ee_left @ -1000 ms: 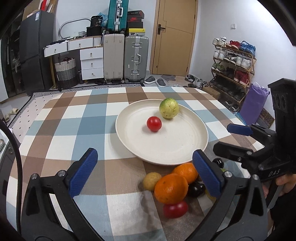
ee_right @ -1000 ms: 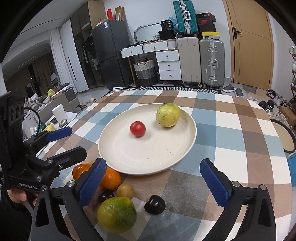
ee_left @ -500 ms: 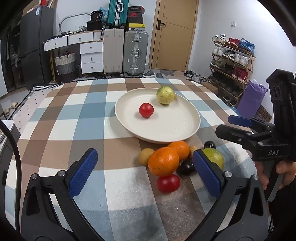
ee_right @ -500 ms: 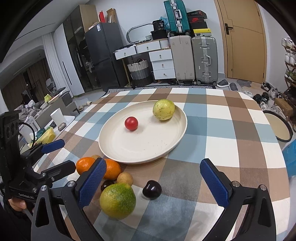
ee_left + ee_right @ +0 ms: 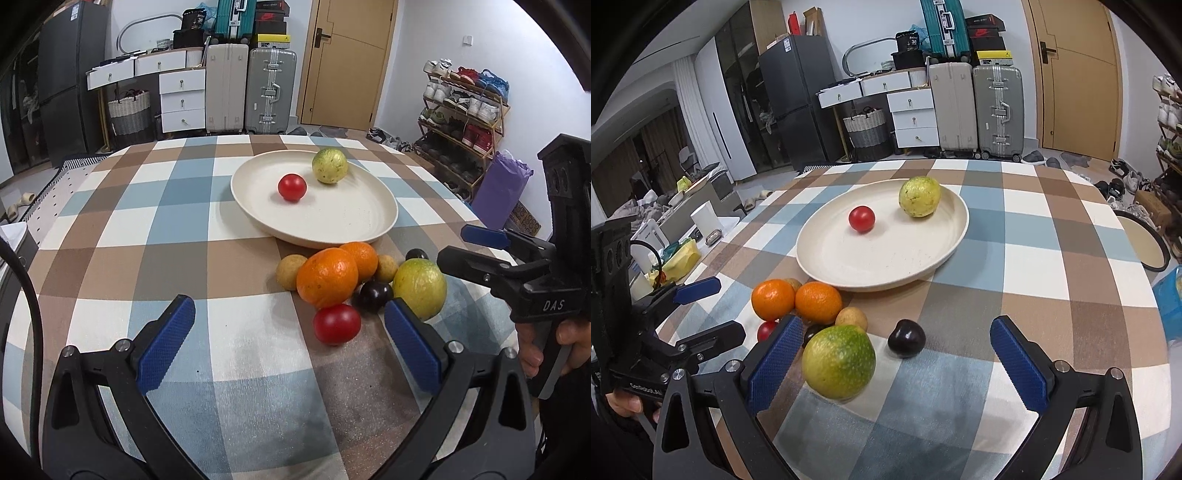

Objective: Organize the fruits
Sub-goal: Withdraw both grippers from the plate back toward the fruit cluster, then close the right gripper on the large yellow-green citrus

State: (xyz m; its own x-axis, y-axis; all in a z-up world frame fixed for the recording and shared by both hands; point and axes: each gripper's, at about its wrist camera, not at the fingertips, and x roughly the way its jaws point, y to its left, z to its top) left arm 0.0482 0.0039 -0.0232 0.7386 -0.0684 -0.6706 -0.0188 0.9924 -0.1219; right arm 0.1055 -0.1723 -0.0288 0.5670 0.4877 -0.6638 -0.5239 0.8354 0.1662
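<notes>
A cream plate (image 5: 369,218) (image 5: 886,266) on the checked tablecloth holds a red tomato (image 5: 292,187) (image 5: 861,219) and a yellow-green guava (image 5: 329,165) (image 5: 919,196). In front of the plate lies a cluster: two oranges (image 5: 327,277) (image 5: 818,302), a green-yellow citrus (image 5: 419,288) (image 5: 838,361), a second tomato (image 5: 337,324), dark plums (image 5: 376,296) (image 5: 906,338) and small tan fruits (image 5: 290,271) (image 5: 851,319). My left gripper (image 5: 291,345) is open and empty, just short of the cluster. My right gripper (image 5: 895,365) is open and empty, its jaws either side of the citrus and plum.
The right gripper shows in the left wrist view (image 5: 491,254); the left gripper shows in the right wrist view (image 5: 698,314). Beyond the table stand suitcases (image 5: 271,90), drawers (image 5: 183,99), a fridge (image 5: 790,107) and a shoe rack (image 5: 465,110). A low side table with clutter (image 5: 676,240) lies left.
Both grippers have drawn back from the plate toward the near table edge. The fruit cluster now lies farther ahead and shows in full. No fruit has moved.
</notes>
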